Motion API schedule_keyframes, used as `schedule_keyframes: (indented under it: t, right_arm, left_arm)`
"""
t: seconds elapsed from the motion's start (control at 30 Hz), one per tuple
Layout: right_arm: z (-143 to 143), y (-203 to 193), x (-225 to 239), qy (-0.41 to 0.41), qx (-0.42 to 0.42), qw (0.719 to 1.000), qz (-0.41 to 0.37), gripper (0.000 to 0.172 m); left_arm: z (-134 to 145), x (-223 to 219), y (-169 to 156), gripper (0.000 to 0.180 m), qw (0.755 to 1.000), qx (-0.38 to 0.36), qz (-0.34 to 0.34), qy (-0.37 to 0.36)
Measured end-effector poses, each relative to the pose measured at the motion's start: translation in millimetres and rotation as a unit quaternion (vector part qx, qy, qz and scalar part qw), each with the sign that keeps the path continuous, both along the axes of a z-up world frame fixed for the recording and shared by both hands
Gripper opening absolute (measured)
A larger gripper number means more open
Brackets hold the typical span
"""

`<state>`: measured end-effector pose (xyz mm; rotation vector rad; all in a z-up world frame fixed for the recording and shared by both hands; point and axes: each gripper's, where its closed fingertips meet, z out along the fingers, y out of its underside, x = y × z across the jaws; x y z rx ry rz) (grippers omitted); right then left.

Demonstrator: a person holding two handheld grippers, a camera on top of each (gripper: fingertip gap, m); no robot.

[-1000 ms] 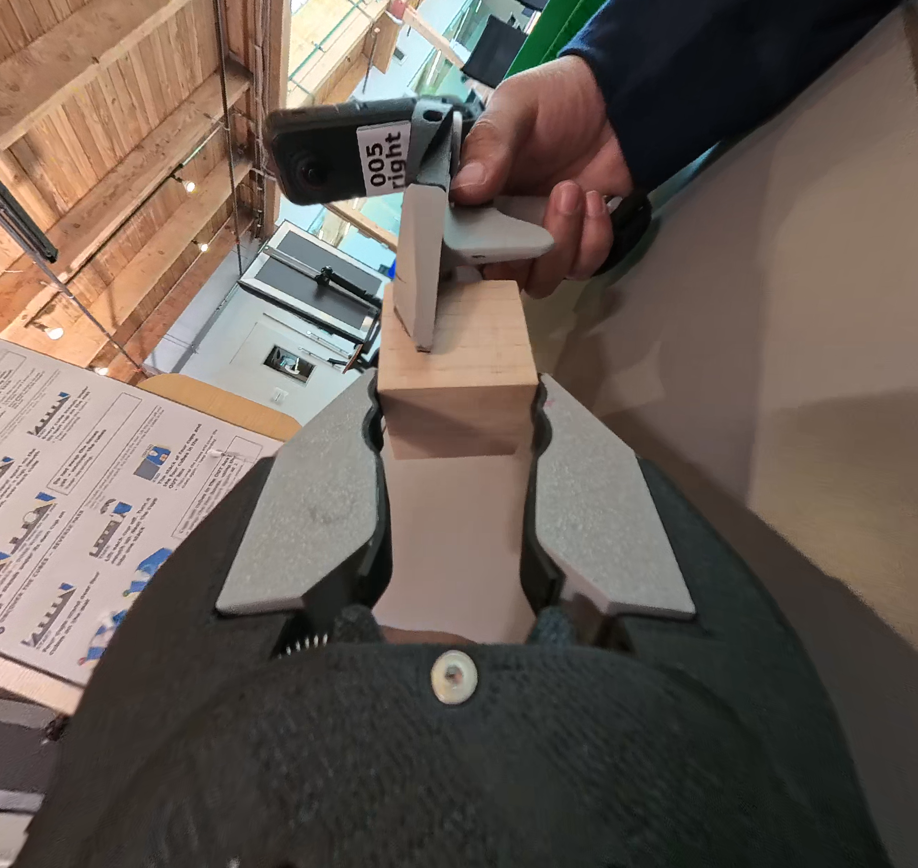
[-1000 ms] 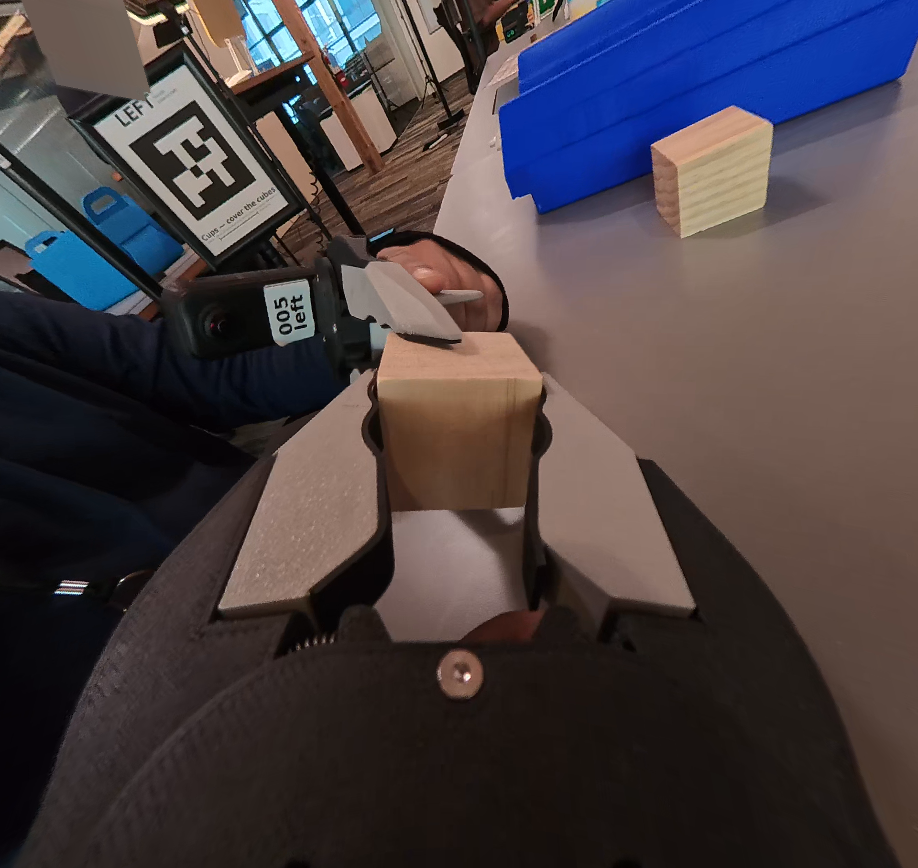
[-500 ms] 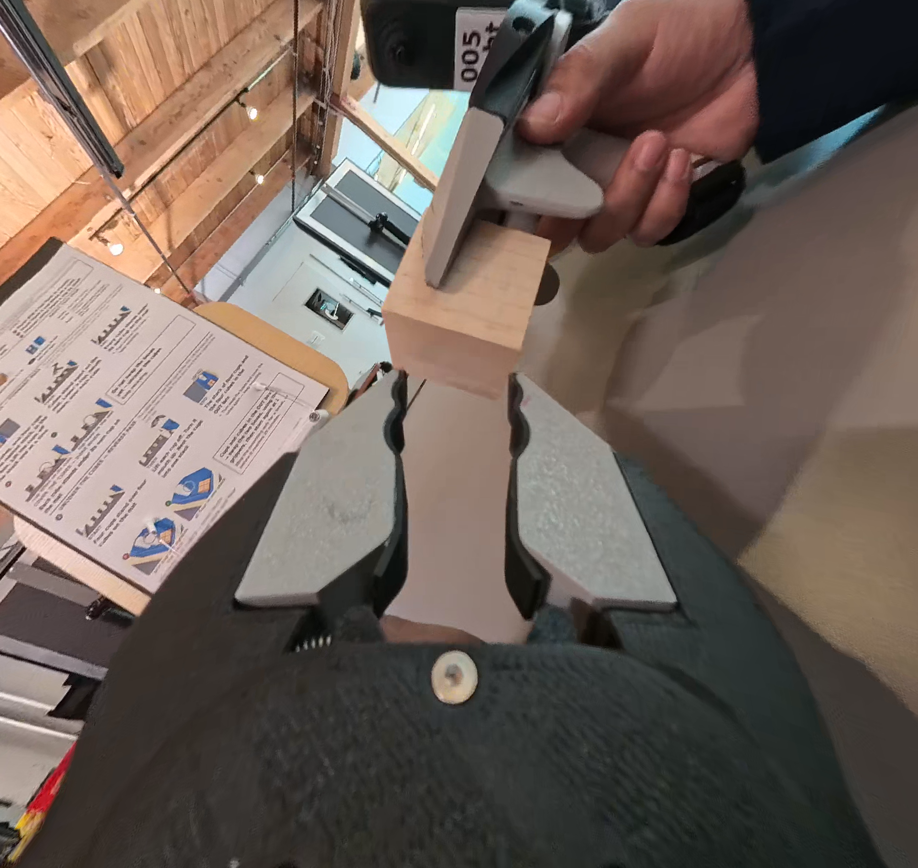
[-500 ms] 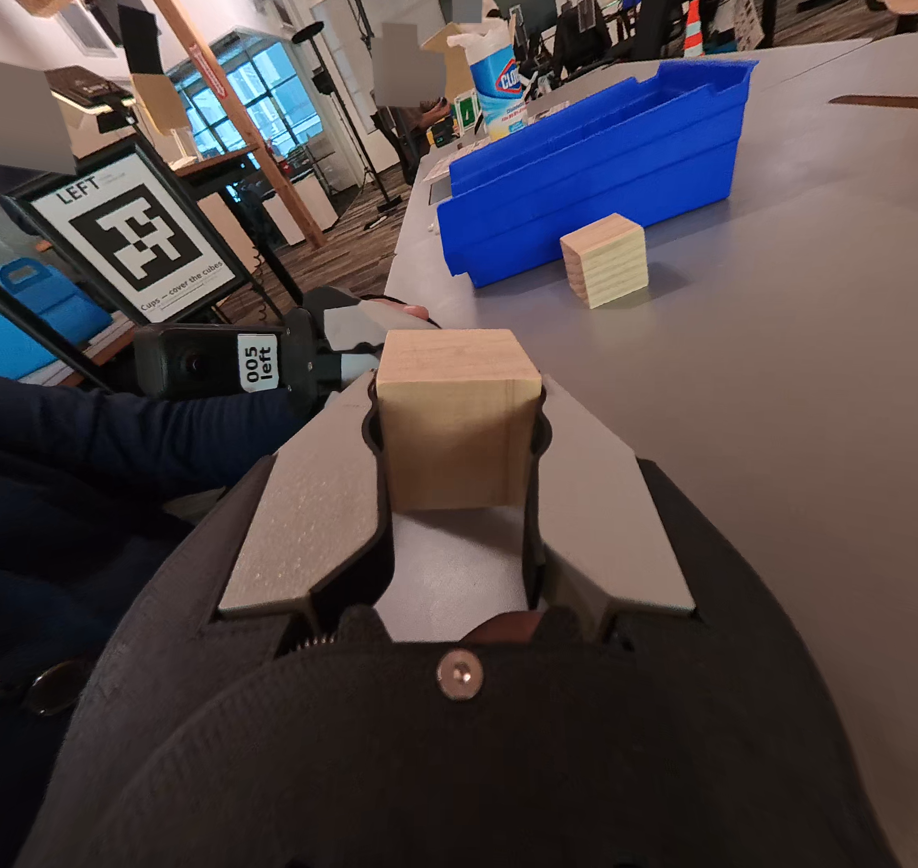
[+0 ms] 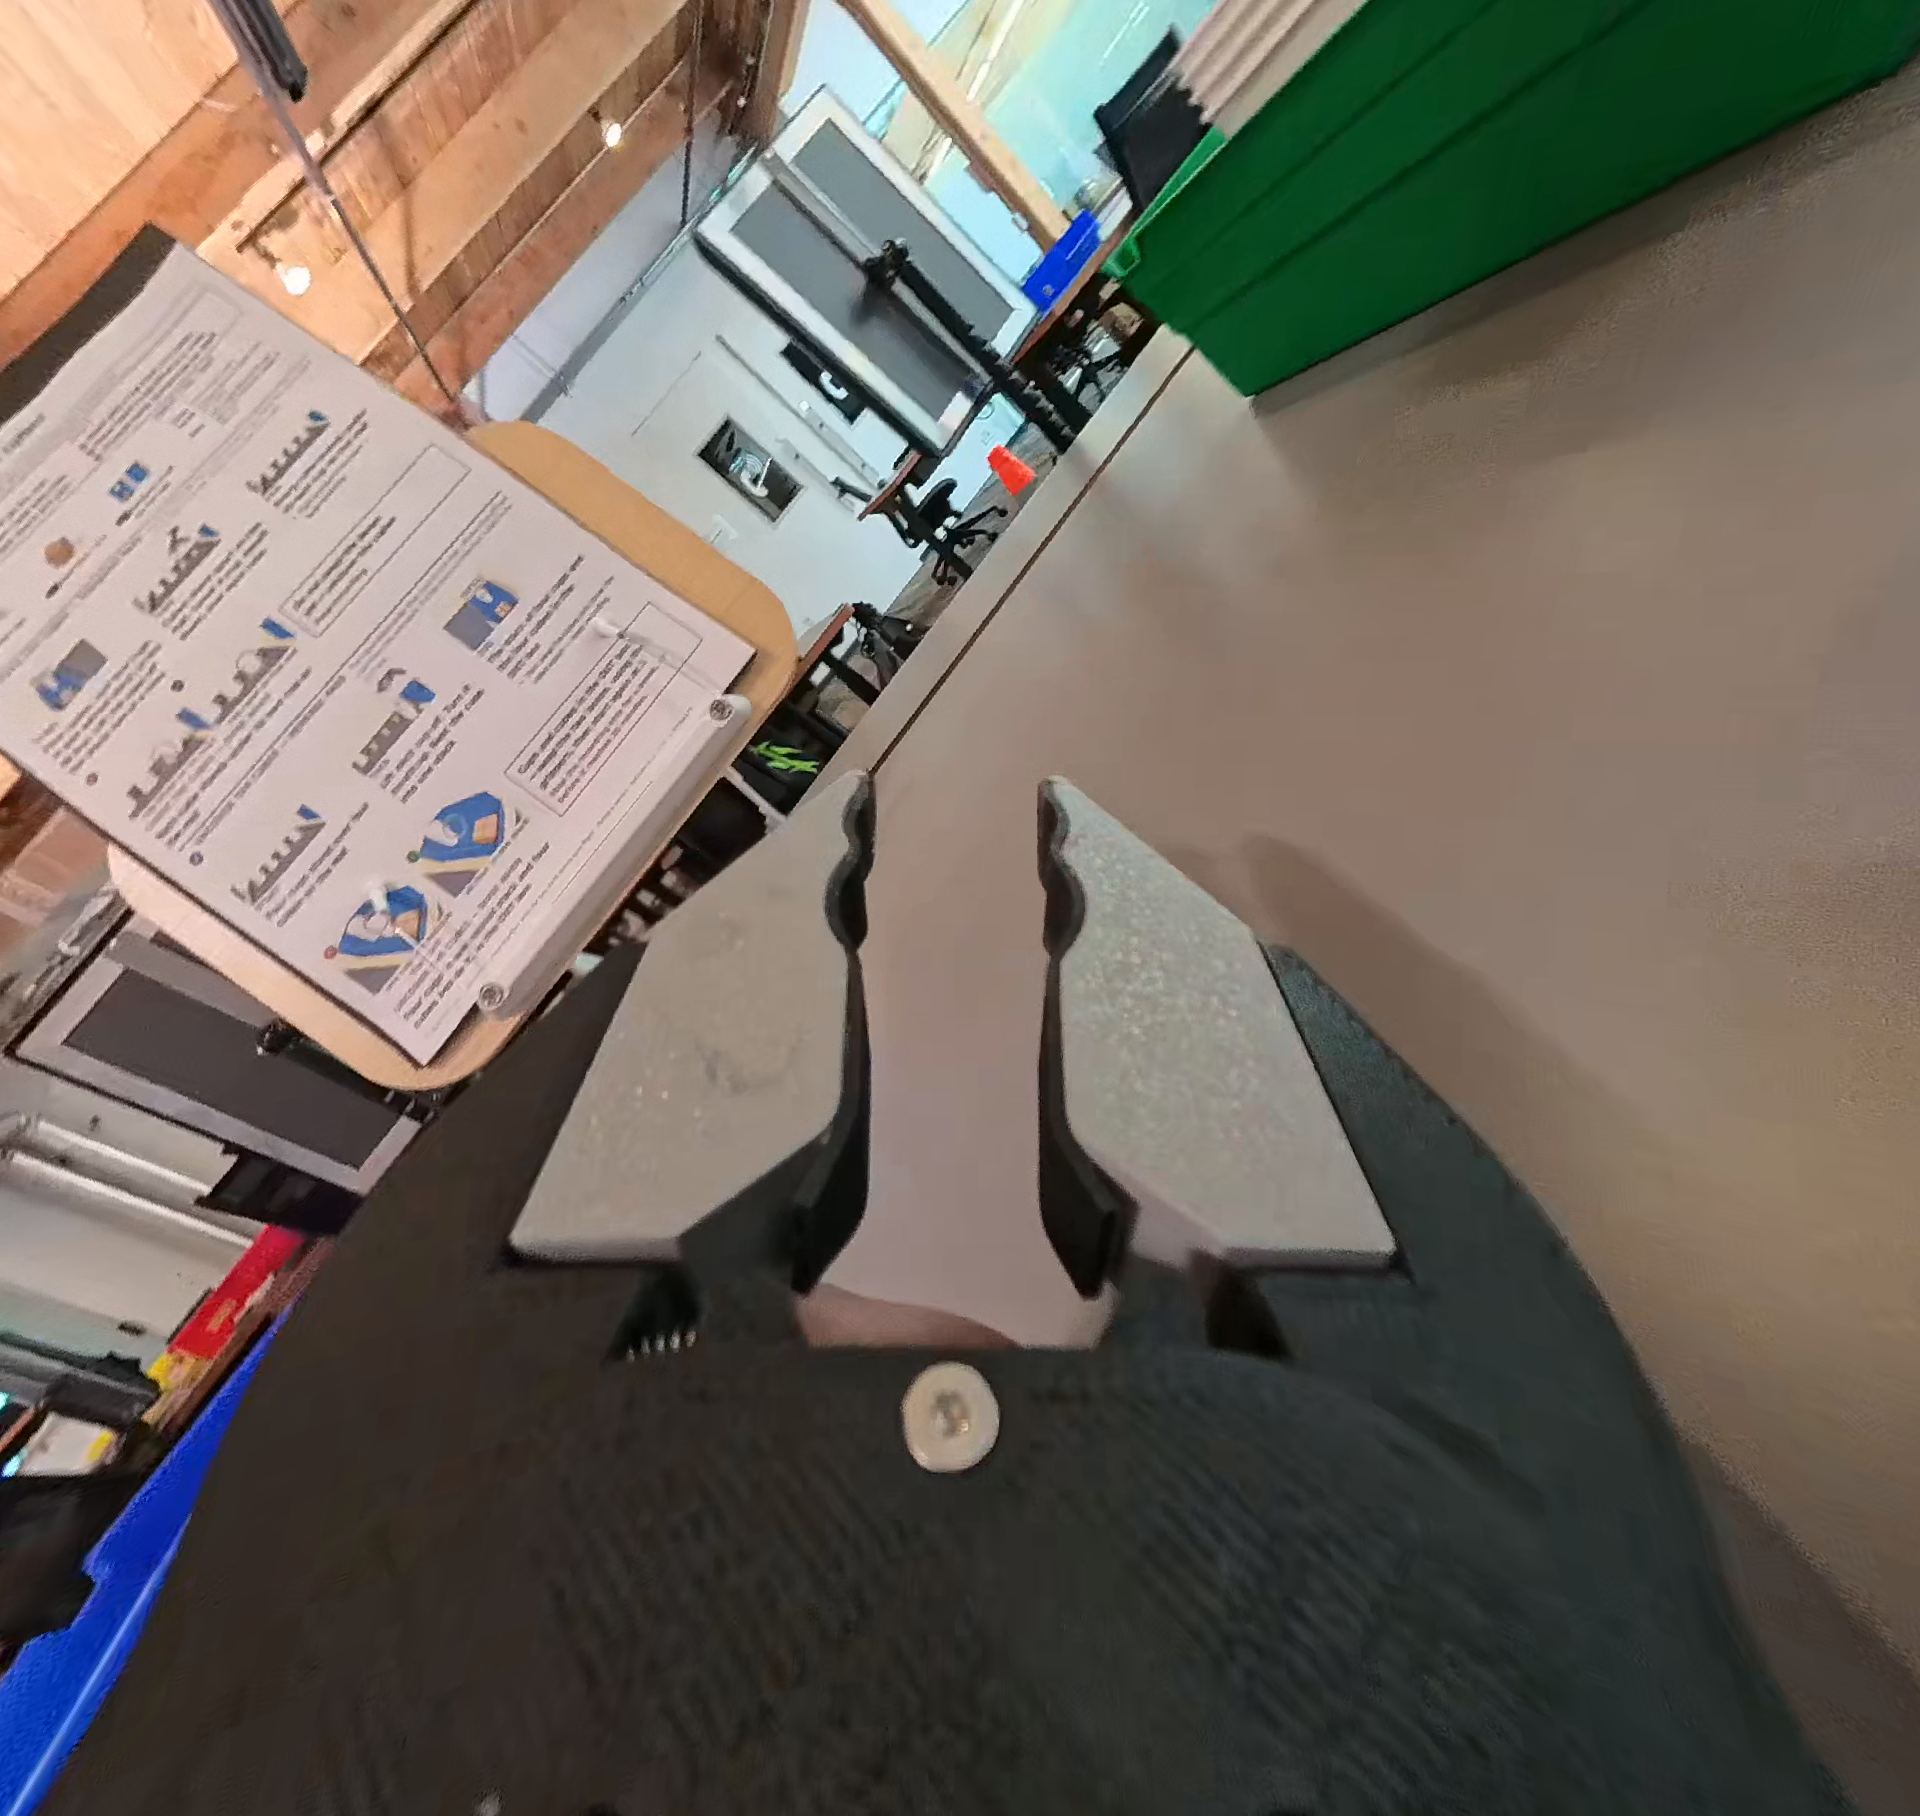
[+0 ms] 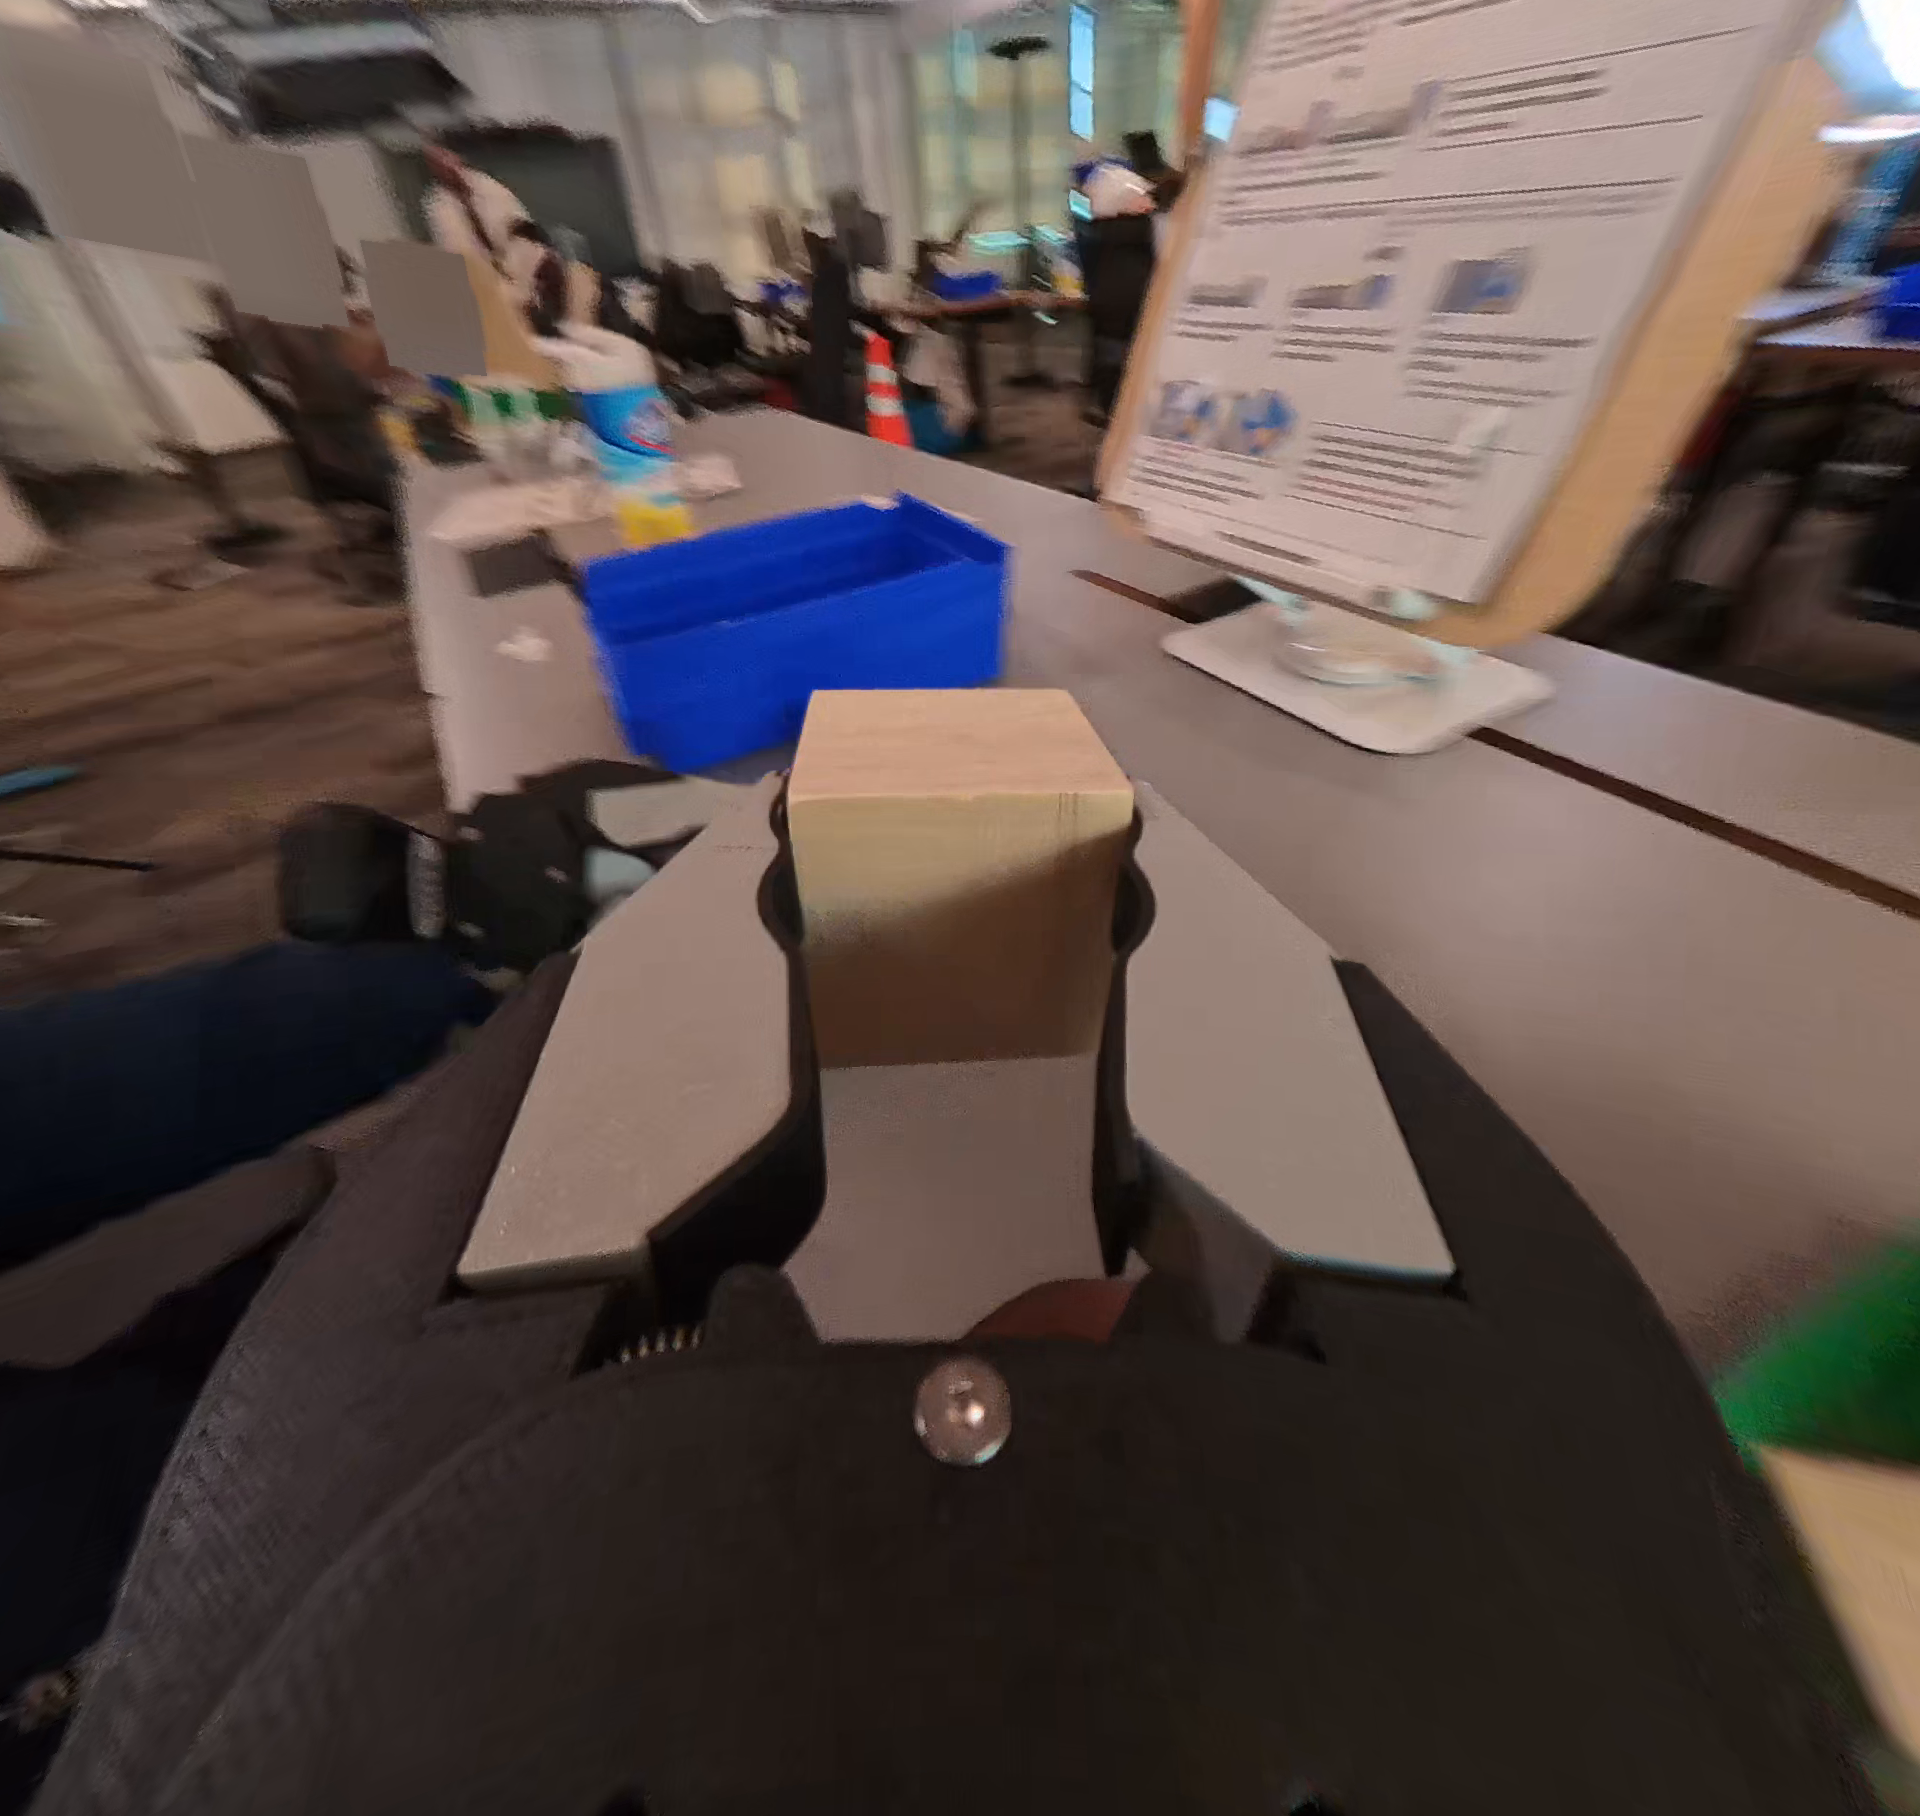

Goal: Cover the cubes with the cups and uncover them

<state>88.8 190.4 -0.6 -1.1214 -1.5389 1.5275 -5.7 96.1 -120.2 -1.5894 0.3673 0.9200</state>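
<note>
My right gripper (image 6: 956, 816) is shut on a pale wooden cube (image 6: 956, 893). Both pads press on its sides and hold it above the grey table (image 6: 1507, 935). My left gripper (image 5: 951, 800) is open with a narrow gap and nothing between its fingers (image 5: 748, 987); only bare table (image 5: 1455, 727) shows through the gap. The cube and the right gripper are out of the left wrist view. No cup is in view.
A green bin (image 5: 1507, 156) stands at the far right of the table. An instruction sheet on a wooden board (image 5: 312, 675) stands at the left; its white base (image 6: 1351, 686) shows in the right wrist view. A blue bin (image 6: 800, 623) stands beyond the cube.
A second ago both grippers held the cube. The left one let go, drew back, narrowed its jaws on air and swung away. The right one kept the cube and turned right.
</note>
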Motion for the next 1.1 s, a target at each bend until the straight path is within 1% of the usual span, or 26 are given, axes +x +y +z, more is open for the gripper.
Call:
schedule_keyframes:
  t: [0.07,0.1,0.17,0.23,0.3,0.4,0.47,0.5,0.53,0.6,0.67,0.7,0.73,0.8,0.83,0.87,0.9,0.93,0.97,1.0,1.07,1.1]
  right_arm:
    - [6,53,18,-0.04,0.059,0.994,-0.087,0.057]
    - [2,85,27,-0.072,0.087,0.985,-0.134,0.057]
    - [-23,144,48,-0.17,0.129,0.956,-0.202,0.057]
    - [-58,187,71,-0.271,0.168,0.918,-0.238,0.057]
    - [-95,213,92,-0.364,0.201,0.874,-0.252,0.057]
    - [-143,232,113,-0.465,0.236,0.815,-0.253,0.058]
    - [-161,244,115,-0.491,0.247,0.788,-0.277,0.06]
    - [-161,251,112,-0.483,0.247,0.783,-0.304,0.061]
    - [-156,254,106,-0.464,0.242,0.788,-0.326,0.061]
    - [-135,247,88,-0.408,0.223,0.814,-0.348,0.062]
    - [-102,230,71,-0.339,0.227,0.837,-0.366,0.065]
    - [-82,213,61,-0.299,0.233,0.852,-0.361,0.064]
    - [-64,186,48,-0.256,0.233,0.876,-0.336,0.064]
    - [-33,110,21,-0.167,0.215,0.932,-0.239,0.06]
    - [-23,72,11,-0.135,0.209,0.949,-0.192,0.052]
    - [-16,42,1,-0.109,0.208,0.958,-0.163,0.037]
    - [-12,20,-10,-0.086,0.209,0.962,-0.153,0.026]
    - [-13,2,-23,-0.07,0.21,0.964,-0.146,0.024]
    - [-20,-13,-37,-0.066,0.215,0.964,-0.141,0.026]
    - [-32,-23,-51,-0.074,0.22,0.963,-0.137,0.035]
    - [-64,-37,-81,-0.102,0.215,0.963,-0.123,0.072]
    - [-77,-38,-96,-0.11,0.208,0.964,-0.121,0.071]
  left_arm:
    - [2,-10,-2,0.028,1.0,0.006,0.026,-0.007]
    - [1,-18,-4,0.025,0.999,0.005,0.049,-0.009]
    - [-3,-31,-5,0.024,0.996,-0.01,0.084,-0.01]
    - [-5,-36,-5,0.024,0.995,-0.015,0.1,-0.014]
    - [-6,-39,-6,0.023,0.994,-0.019,0.107,-0.023]
    - [-4,-43,-8,0.014,0.993,-0.013,0.115,-0.033]
    - [-4,-47,-9,0.014,0.991,-0.013,0.124,-0.043]
    - [-4,-48,-10,0.014,0.991,-0.012,0.128,-0.046]
    - [-4,-50,-11,0.015,0.99,-0.011,0.132,-0.048]
    - [-2,-52,-13,0.011,0.989,-0.003,0.136,-0.051]
    - [1,-57,-16,0.009,0.987,0.01,0.149,-0.064]
    - [4,-61,-18,0.009,0.985,0.019,0.157,-0.074]
    - [7,-66,-22,0.008,0.982,0.032,0.166,-0.086]
    - [15,-79,-33,0.011,0.972,0.072,0.193,-0.112]
    - [21,-89,-44,0.019,0.962,0.103,0.22,-0.121]
    - [28,-100,-59,0.031,0.949,0.138,0.252,-0.129]
    - [32,-111,-73,0.045,0.935,0.169,0.277,-0.143]
    - [34,-119,-85,0.058,0.922,0.191,0.292,-0.166]
    - [33,-125,-94,0.07,0.912,0.207,0.3,-0.19]
    - [32,-130,-101,0.077,0.903,0.217,0.304,-0.211]
    - [28,-137,-107,0.088,0.891,0.222,0.31,-0.245]
    - [25,-140,-107,0.09,0.888,0.219,0.312,-0.258]
